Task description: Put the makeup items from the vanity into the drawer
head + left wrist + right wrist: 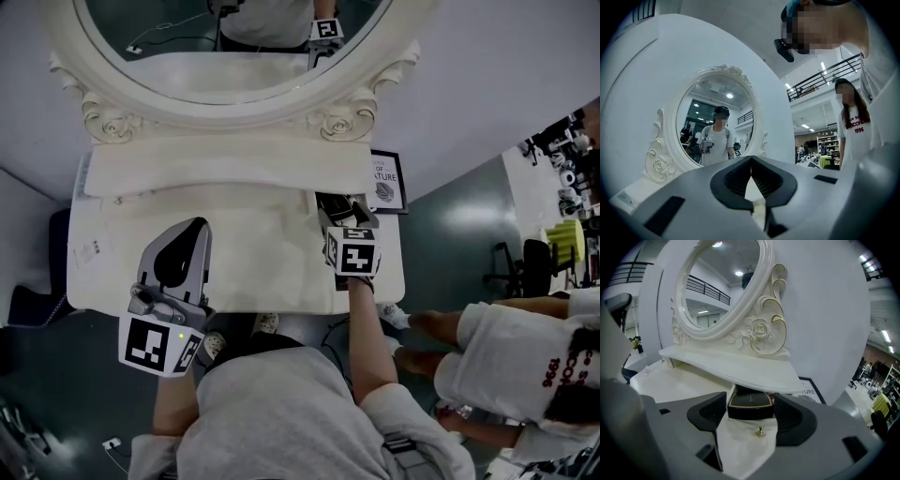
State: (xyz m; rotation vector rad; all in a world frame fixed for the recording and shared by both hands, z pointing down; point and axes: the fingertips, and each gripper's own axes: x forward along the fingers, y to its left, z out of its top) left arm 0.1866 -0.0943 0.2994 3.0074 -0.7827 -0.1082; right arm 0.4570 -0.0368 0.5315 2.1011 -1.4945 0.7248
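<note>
A black compact case (pixel 750 405) with a gold rim sits between the jaws of my right gripper (pixel 750 401), which is shut on it at the fingertips. Just below it is a small white drawer front with a gold knob (pixel 760 431), under the vanity's curved shelf (pixel 740 369). In the head view the right gripper (pixel 341 214) is at the right end of the vanity top (pixel 253 244), with the dark case (pixel 337 202) at its tips. My left gripper (pixel 190 228) hovers over the vanity's front left. Its jaws (pixel 751 161) meet, holding nothing.
The oval mirror (pixel 234 37) in its carved white frame stands at the back. A framed print (pixel 387 180) leans at the right end. A paper tag (pixel 92 248) lies at the far left. A person in white (pixel 506 361) stands to the right.
</note>
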